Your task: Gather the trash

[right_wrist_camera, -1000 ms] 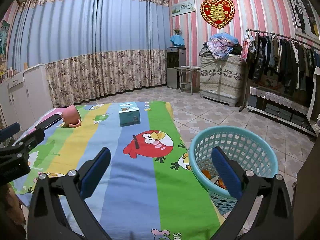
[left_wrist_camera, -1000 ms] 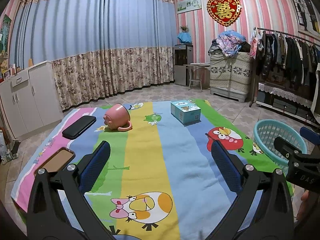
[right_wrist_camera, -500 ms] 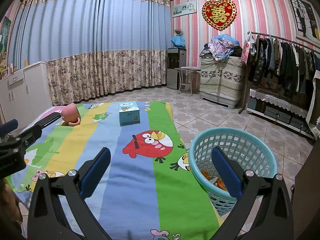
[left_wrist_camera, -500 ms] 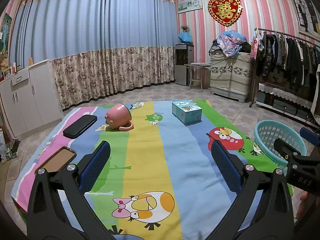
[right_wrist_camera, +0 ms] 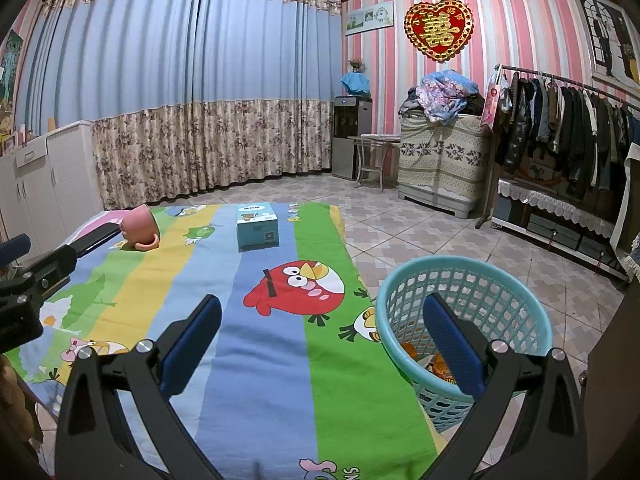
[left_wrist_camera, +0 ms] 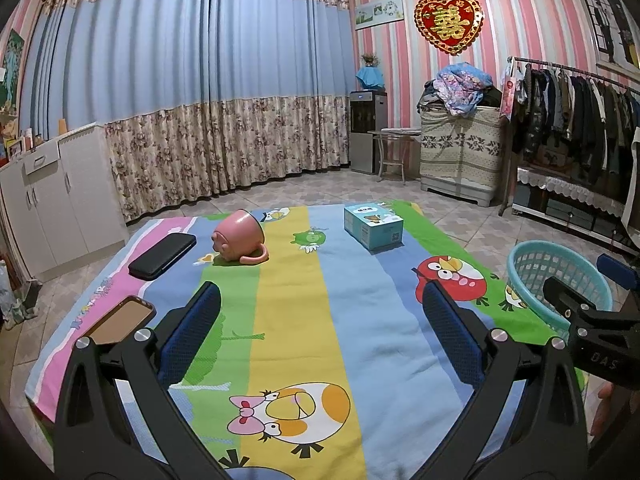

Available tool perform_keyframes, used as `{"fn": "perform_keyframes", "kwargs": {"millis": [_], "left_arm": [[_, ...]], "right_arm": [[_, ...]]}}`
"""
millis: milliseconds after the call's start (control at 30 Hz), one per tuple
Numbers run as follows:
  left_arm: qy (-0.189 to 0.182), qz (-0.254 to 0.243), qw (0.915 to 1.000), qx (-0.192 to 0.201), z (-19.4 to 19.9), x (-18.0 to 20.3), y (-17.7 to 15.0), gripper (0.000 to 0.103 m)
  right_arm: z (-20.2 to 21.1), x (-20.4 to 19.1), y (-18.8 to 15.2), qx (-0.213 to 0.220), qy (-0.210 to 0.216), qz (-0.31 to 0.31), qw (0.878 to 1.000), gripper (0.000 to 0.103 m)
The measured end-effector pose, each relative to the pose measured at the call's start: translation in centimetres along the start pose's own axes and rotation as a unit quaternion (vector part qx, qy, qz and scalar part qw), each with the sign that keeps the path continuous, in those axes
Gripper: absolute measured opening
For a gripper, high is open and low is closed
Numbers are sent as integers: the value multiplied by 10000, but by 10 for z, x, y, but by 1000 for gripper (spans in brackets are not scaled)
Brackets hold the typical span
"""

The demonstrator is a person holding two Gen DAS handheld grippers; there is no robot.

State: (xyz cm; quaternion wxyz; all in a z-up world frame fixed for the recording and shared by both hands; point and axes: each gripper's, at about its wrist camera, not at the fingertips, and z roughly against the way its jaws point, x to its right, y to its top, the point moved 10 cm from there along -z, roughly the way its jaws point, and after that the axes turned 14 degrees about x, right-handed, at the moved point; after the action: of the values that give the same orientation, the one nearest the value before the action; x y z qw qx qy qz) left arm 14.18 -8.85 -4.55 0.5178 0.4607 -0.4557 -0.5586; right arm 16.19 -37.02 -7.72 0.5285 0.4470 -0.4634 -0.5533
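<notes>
A teal mesh basket (right_wrist_camera: 472,280) stands on the floor at the table's right edge, with orange wrappers (right_wrist_camera: 436,362) in its bottom. In the left wrist view the basket (left_wrist_camera: 536,256) shows at the right. My left gripper (left_wrist_camera: 320,312) hangs open over the cartoon tablecloth (left_wrist_camera: 292,300) with nothing between its fingers. My right gripper (right_wrist_camera: 320,316) is open too, above the cloth's right side, its right finger in front of the basket. I see no loose trash on the cloth.
A tipped pink mug (left_wrist_camera: 240,236), a light blue box (left_wrist_camera: 374,226), a black case (left_wrist_camera: 162,256) and a phone (left_wrist_camera: 120,320) lie on the cloth. White cabinets (left_wrist_camera: 52,200) stand left; a clothes rack (right_wrist_camera: 560,120) and covered cabinet (right_wrist_camera: 444,160) stand right.
Both views have drifted only slightly; the grippers stay open and nothing on the cloth has moved.
</notes>
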Motion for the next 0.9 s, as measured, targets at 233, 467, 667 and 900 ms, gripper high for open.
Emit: {"fn": "perform_keyframes", "kwargs": {"millis": [233,467,667,900], "left_arm": [[5,2,10000,13,-2,-2,1,98],[6,-11,10000,18,1,-3,0,98],[0,-25,10000,28,2,-3,0,98],[-18,-43,10000,36,5,-4,0,98]], "right_arm": [[0,0,0,3,-1,-1,10000,99],[0,0,0,-1,1,0,10000,98],[0,-1,-1,-3,-3,6,10000,99],[-1,-1,-1,-6,-2,12,10000,99]]}}
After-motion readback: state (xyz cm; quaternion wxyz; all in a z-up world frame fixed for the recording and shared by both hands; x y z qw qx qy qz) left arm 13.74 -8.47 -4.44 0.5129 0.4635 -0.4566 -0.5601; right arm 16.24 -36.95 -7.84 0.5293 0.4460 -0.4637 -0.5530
